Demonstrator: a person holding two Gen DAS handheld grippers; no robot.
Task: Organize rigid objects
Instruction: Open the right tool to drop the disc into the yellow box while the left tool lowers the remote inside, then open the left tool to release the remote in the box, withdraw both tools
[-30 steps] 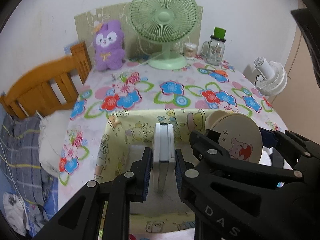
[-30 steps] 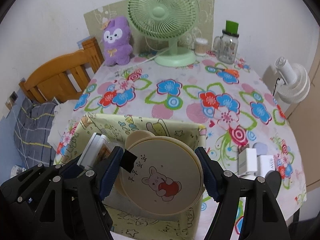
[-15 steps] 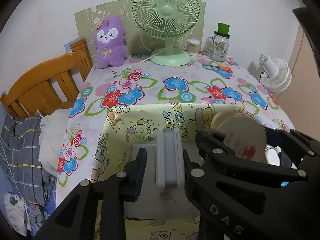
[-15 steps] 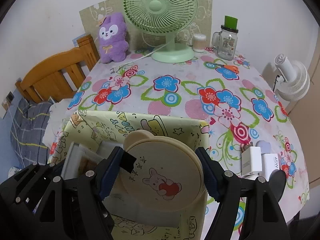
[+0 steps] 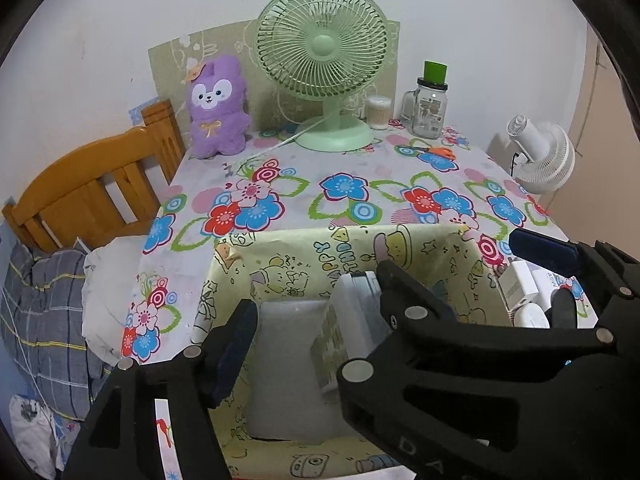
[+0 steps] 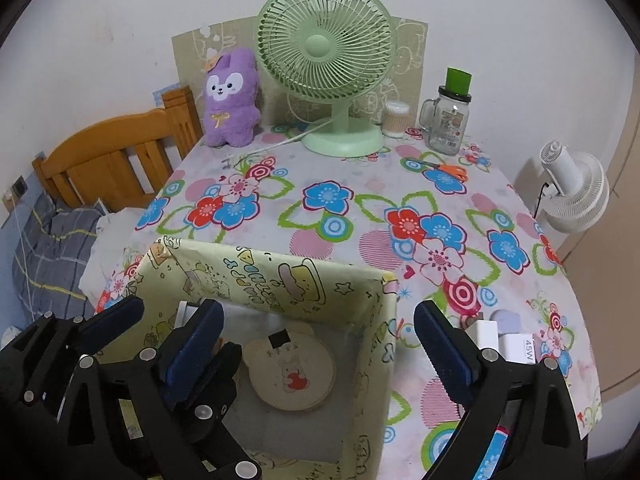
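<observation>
While right claw point(image 6: 316, 344) gapes, round mirror point(image 6: 291, 372) lies below, apart.

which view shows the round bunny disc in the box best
The right wrist view: the round disc lies flat on the floor of the yellow box, its whole face showing. In the left wrist view it is hidden behind the left gripper.

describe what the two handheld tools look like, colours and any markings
Both are matte black plastic with angular linkage arms joined by round silver rivets. The left tool bears pale embossed letters, partly hidden, on one arm. The right tool has dark blue ribbed pads lining its fingers. No cables or sleeves show.
</observation>
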